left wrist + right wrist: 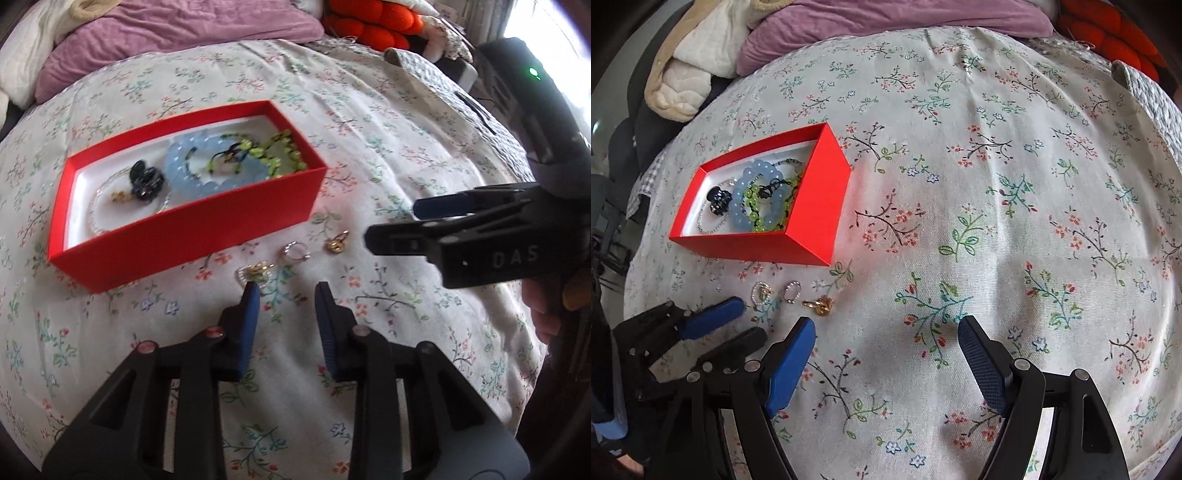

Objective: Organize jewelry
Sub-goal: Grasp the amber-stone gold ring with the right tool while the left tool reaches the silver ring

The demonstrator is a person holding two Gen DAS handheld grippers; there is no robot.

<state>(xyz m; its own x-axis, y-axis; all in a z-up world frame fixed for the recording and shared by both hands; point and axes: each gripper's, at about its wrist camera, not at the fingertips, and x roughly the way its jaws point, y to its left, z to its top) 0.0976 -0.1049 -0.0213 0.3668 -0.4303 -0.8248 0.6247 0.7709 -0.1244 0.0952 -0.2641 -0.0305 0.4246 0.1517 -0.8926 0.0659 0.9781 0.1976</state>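
Note:
A red box [192, 229] [812, 206] lies on the floral bedsheet and holds a blue bead bracelet [184, 162] [738, 199], a green bead bracelet [284, 151] [757, 218], a dark hair claw [146, 181] [718, 201] and a clear bead bracelet [98, 218]. In front of it lie three small pieces: a pearl-and-gold piece [255, 271] [761, 291], a silver ring [295, 251] [792, 290] and a gold piece [337, 243] [820, 304]. My left gripper [286, 291] [746, 315] is open and empty, just short of the pearl piece. My right gripper [886, 326] [391, 221] is open and empty, right of the gold piece.
A purple pillow [177, 33] [886, 22] and cream blankets [690, 62] lie at the bed's head. An orange knitted cushion [373, 22] sits at the far right. A grey quilted cloth [436, 77] [1152, 96] covers the right edge.

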